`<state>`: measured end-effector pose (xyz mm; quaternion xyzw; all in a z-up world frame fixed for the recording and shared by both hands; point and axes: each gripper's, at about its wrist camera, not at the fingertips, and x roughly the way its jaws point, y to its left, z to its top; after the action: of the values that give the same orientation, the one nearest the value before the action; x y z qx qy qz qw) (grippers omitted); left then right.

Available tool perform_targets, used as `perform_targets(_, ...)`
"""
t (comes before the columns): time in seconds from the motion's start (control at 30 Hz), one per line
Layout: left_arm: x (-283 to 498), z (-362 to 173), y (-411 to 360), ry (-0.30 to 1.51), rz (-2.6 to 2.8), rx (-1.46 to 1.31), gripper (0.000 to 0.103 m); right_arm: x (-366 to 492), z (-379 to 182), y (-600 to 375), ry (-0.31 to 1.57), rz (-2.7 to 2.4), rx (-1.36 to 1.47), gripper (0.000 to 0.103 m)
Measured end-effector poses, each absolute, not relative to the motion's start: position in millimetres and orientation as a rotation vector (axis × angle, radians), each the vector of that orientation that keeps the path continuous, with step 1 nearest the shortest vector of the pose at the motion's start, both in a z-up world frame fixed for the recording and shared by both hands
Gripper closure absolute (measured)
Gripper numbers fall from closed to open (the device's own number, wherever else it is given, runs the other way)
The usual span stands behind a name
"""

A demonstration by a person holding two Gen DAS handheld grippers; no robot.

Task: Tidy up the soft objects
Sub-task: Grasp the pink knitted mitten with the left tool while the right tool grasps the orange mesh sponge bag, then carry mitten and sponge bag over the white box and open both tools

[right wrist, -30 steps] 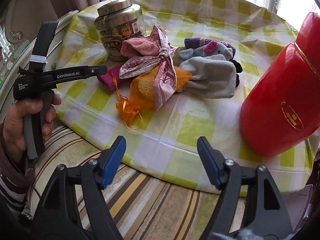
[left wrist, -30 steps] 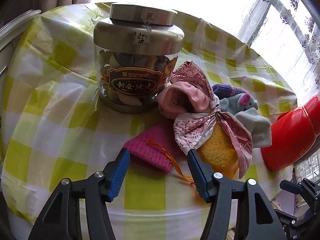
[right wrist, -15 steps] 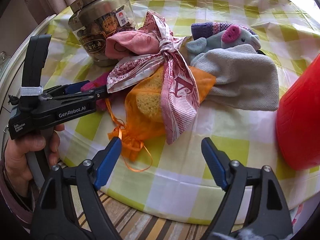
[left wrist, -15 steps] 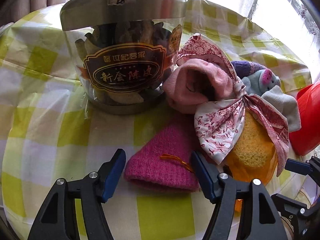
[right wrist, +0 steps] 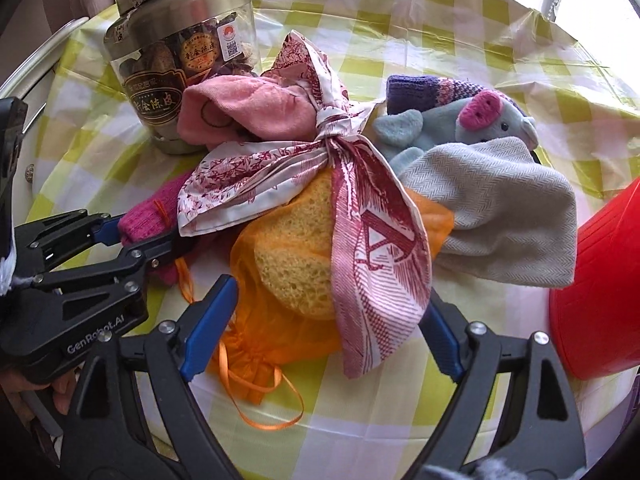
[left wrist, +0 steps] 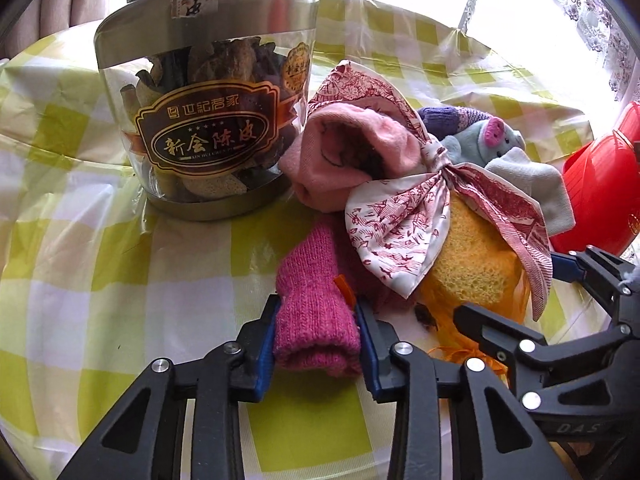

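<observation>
A pile of soft things lies on the checked tablecloth [left wrist: 100,272]. My left gripper [left wrist: 316,340] [right wrist: 148,236] is closing, and its blue pads press both sides of a folded magenta knit piece [left wrist: 316,312] [right wrist: 144,212]. Beside it sits an orange mesh bag [right wrist: 296,256] [left wrist: 476,256] holding a yellow sponge, with a red-and-white knotted scarf [right wrist: 352,216] [left wrist: 400,232] draped over it. My right gripper [right wrist: 328,320] [left wrist: 520,296] is opening wide astride the bag and the scarf's tail, not pinching them. Behind lie a pink cloth [right wrist: 248,108], a grey cloth [right wrist: 500,208] and a blue plush animal [right wrist: 480,120].
A tall glass jar [left wrist: 208,120] [right wrist: 180,68] with a metal lid stands just behind the pile on the left. A red container [right wrist: 600,300] [left wrist: 600,188] stands at the right near the table's edge. A hand [right wrist: 60,392] holds the left gripper's handle.
The left gripper has moved down onto the magenta knit and closed on it. The right gripper has come forward from the table's edge and now straddles the orange bag, jaws wider.
</observation>
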<state>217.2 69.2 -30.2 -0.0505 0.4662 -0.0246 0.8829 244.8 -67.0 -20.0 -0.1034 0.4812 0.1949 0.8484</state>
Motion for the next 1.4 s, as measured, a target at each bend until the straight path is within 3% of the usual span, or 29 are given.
perform_targets(0.13,205.9,-28.0,74.8,0.962,-0.04,-0.152,0.073,250.9,-21.4,-54.0,0.99,0.383,-0.253,0.014)
perform_targets(0.53,160.7,-10.5,99.3,0.899,0.038,-0.299,0.074,259.7,-27.0,-49.5,0.972,0.377,-0.3,0.014)
perform_targets(0.7,142.0,-6.8,105.2,0.881,0.06,-0.342,0.074,253.8,-24.0,-57.9,0.986,0.418,-0.289,0.022)
perform_targets(1.4,120.1,7.3,63.5,0.885,-0.02,-0.37,0.074,193.7,12.2,-125.4,1.0,0.467,-0.182,0.022)
